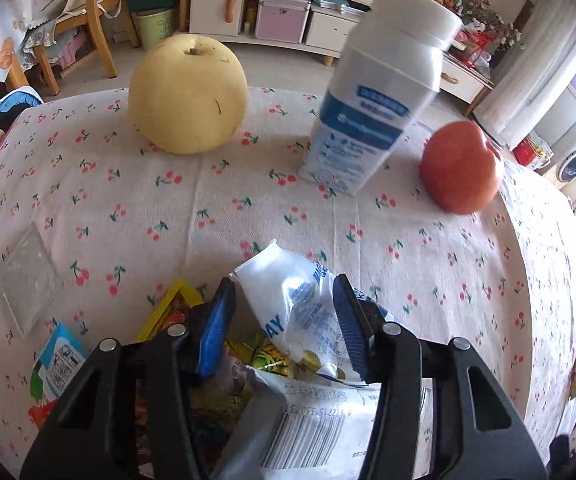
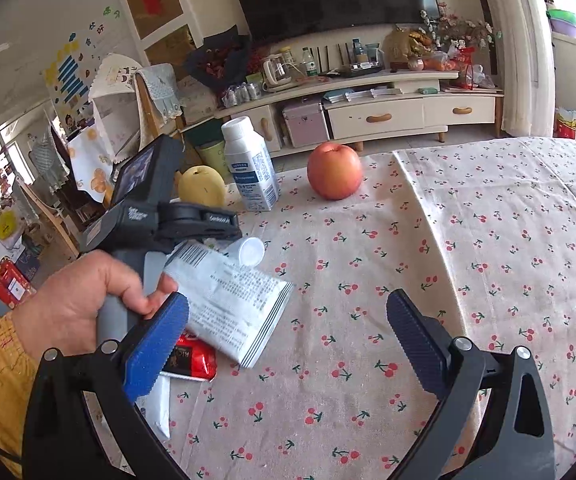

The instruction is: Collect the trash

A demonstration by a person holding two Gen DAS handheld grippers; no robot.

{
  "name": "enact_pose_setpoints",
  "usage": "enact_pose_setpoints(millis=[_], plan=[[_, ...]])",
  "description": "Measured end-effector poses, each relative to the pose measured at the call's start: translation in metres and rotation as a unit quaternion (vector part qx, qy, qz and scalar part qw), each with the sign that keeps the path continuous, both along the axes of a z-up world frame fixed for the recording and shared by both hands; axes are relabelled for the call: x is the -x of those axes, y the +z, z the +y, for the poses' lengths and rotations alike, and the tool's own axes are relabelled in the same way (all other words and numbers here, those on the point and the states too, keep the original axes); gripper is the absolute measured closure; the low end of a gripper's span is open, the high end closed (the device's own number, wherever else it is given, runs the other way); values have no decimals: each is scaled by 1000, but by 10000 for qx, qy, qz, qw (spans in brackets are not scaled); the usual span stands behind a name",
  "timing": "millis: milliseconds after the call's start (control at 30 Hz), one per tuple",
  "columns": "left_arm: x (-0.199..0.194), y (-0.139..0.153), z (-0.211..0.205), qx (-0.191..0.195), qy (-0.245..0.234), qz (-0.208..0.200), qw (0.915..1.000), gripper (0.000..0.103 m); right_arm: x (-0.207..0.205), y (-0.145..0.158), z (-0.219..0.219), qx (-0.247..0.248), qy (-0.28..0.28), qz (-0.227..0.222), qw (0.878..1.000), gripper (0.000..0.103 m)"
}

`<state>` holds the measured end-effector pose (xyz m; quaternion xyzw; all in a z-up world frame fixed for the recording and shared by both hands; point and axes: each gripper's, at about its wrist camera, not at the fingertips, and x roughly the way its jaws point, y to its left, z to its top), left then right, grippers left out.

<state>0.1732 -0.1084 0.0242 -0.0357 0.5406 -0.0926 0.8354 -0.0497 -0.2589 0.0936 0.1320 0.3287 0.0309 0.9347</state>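
Our left gripper (image 1: 283, 320) half-closed around the white wrapper (image 1: 304, 312), apparently not pinching; loose film may slip. Right gripper (image 2: 288, 336) wide open, empty.

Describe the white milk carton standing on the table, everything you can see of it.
The milk carton is a tall white box with a wide round white cap on top and a blue label band with small print across its front. It looks like coated card, uncrushed, cap on. It stands upright on the cherry-print tablecloth near the table's far edge, between the yellow pear and the red apple, apart from both. Nothing touches it but the cloth beneath.
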Motion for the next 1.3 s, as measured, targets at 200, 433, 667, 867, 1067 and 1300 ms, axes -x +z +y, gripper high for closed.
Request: enact_pose_setpoints(millis=[200,433,667,867,1067,1300], plan=[[47,4,-5,66,-404,-4,9992,51,-1,-3,-3,25,10,106,9999,5],[92,43,31,116,-591,-825,9948,50,-6,-18,-1,-414,316,501,9974,5],[84,67,124,-769,-557,-1808,9789,37,-13,-30,24,-581,976,778,9905,5],[56,30,153,-1142,-996,-1632,9749,35,-18,-36,51,-304,1455,828,9854,5],[32,5,147,-1118,-1212,-1462,9754,29,-26,-43,65,-108,1683,816,9823,5],[11,-13,153,-1076,-1157,-1356,9781,28,-32,-52,87,348,2000,728,9765,5]])
